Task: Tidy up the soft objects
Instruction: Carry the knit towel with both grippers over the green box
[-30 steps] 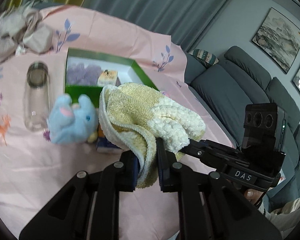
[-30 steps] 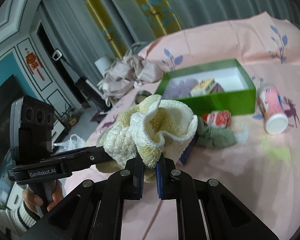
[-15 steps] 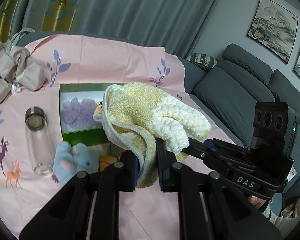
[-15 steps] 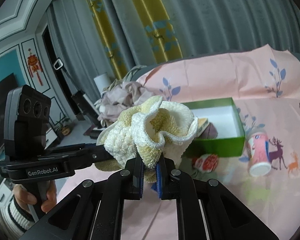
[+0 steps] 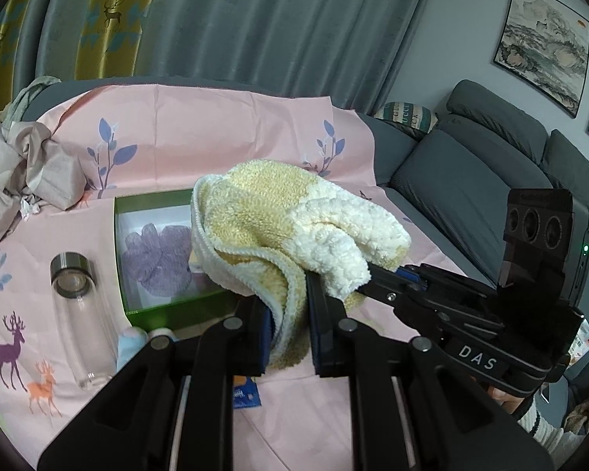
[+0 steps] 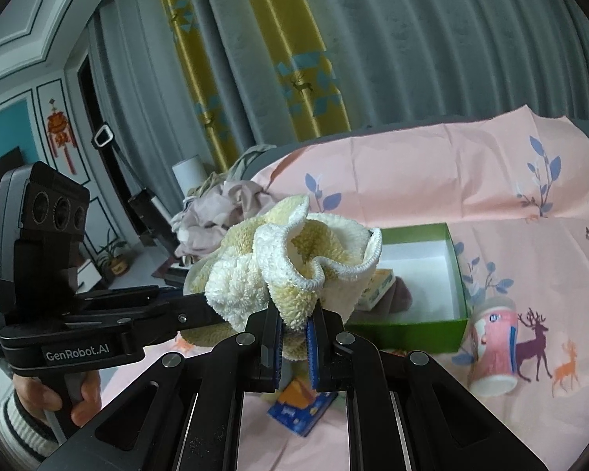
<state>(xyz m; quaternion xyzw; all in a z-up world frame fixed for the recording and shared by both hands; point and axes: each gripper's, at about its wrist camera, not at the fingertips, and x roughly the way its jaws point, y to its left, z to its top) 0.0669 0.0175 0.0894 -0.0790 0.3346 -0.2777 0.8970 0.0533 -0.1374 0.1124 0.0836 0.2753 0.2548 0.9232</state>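
Towel [image 5: 278, 231] hangs bunched between our two claws, lifted above the pink cloth [image 5: 216, 125] just near of the green box [image 5: 169, 306]; our left gripper [image 5: 288, 325] and right gripper [image 6: 294, 337] each pinch a fold, jaws narrow. Fluffy, yellow and cream, white-edged. Both claws tilt downward

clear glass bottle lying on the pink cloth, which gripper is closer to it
Left. The left gripper, shut on the towel, has the bottle just to its outer side. The right gripper, clamping the towel's other end, sits beyond it, farther from the bottle.
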